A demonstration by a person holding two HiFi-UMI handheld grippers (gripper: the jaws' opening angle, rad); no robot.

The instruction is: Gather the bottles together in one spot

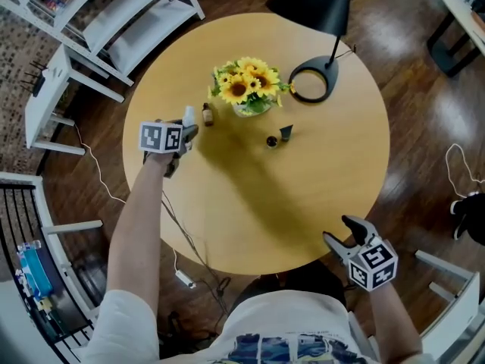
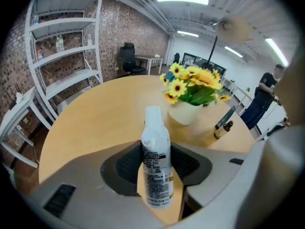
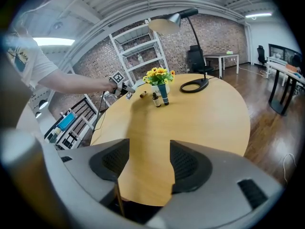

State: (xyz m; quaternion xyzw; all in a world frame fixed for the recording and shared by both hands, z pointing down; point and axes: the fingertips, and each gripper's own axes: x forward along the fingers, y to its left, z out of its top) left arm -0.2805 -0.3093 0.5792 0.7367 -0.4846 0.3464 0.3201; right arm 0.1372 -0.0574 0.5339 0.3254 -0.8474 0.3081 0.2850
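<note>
The round wooden table (image 1: pixel 318 188) fills the centre of the head view; a vase of sunflowers (image 1: pixel 246 86) stands in its upper middle, and the ring base of a black lamp (image 1: pixel 311 83) sits just right of the vase.

Left gripper (image 1: pixel 184 133): located at the left of the table; its two pads press against opposite sides of a white spray bottle (image 1: pixel 189 117); in the left gripper view this bottle stands upright between the jaws, label facing the camera, with bare tabletop visible beneath its base.

Right gripper (image 1: pixel 339 230): located at the lower right edge of the table; jaws spread apart; the right gripper view shows only tabletop between the pads.

Remaining bottles:
- a small brown bottle (image 1: pixel 207 114) is just right of the white spray bottle and left of the vase; whether it stands or lies cannot be determined;
- a small dark bottle (image 1: pixel 271 141) and a teal bottle (image 1: pixel 286 133) stand close together below and right of the vase, well apart from the left gripper.

A white shelving unit (image 1: pixel 114 21) occupies the upper left of the head view.
</note>
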